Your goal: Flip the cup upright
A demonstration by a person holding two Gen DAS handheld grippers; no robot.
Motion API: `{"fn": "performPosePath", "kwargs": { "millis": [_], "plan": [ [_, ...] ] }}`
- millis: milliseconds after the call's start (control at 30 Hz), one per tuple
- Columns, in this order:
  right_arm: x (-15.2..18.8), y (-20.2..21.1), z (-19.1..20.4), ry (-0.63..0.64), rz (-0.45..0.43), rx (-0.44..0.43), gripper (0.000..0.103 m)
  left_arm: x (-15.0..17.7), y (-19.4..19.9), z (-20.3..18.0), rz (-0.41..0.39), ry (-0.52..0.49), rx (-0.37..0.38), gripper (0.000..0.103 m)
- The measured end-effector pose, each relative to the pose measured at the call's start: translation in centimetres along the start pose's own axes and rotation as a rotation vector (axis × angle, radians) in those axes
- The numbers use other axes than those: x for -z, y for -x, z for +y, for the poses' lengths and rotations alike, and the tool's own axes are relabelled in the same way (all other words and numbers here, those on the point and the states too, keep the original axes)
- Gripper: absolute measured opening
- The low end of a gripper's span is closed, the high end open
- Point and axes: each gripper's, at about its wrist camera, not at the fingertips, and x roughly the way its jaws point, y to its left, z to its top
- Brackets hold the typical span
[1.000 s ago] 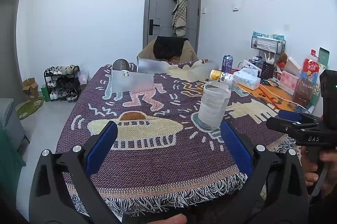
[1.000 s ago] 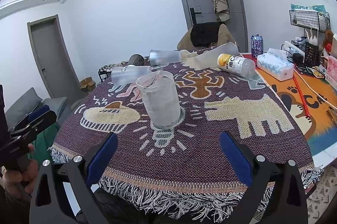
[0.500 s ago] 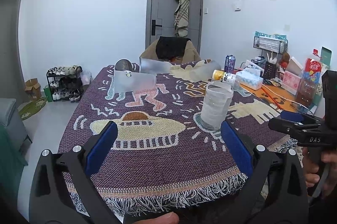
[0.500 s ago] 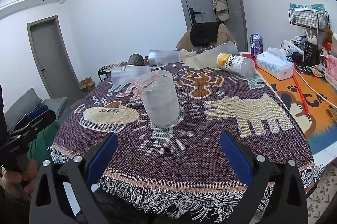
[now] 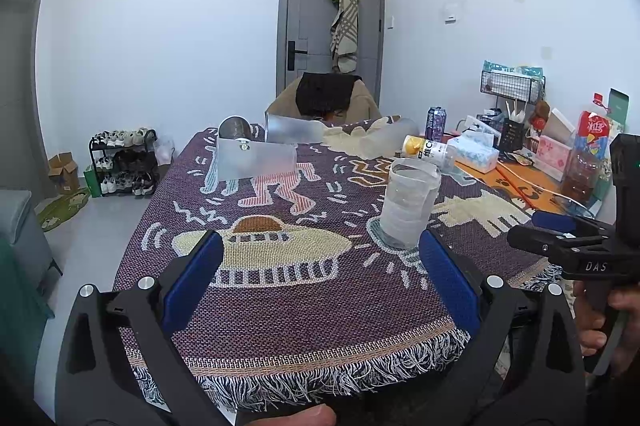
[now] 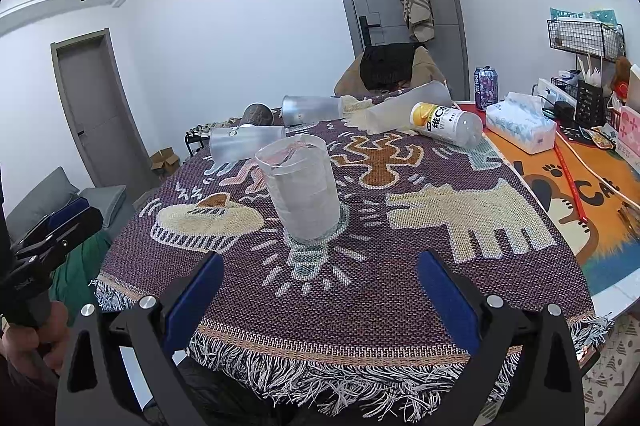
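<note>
A clear plastic cup (image 6: pixel 302 192) stands upright on the patterned cloth (image 6: pixel 400 266), mouth up; it also shows in the left wrist view (image 5: pixel 408 208). Several frosted cups lie on their sides farther back (image 6: pixel 246 144) (image 6: pixel 312 110) (image 5: pixel 256 160). My right gripper (image 6: pixel 318 286) is open and empty, held back near the table's front edge, the upright cup ahead between its fingers. My left gripper (image 5: pixel 320 274) is open and empty near the front edge, the cup just beyond its right finger (image 5: pixel 448 278). Each gripper shows from the side in the other's view (image 5: pixel 560 246) (image 6: pixel 52 230).
A metal cup (image 6: pixel 258 114) and a yellow-labelled bottle (image 6: pixel 444 124) lie at the back. A tissue box (image 6: pixel 520 126), a purple can (image 6: pixel 486 88), a wire rack (image 6: pixel 584 40) and cables sit on the orange mat at right. A chair (image 5: pixel 324 102) stands behind the table.
Both grippers have drawn back slightly from the cup and stay open. The upright cup has not moved.
</note>
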Motion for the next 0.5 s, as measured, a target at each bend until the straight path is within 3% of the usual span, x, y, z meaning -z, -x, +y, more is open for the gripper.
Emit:
{"fn": "performPosePath", "kwargs": {
  "millis": [500],
  "plan": [
    [0.33, -0.51, 0.15, 0.003, 0.014, 0.007, 0.095, 0.34, -0.06, -0.02, -0.018, -0.012, 0.009, 0.097]
  ]
}}
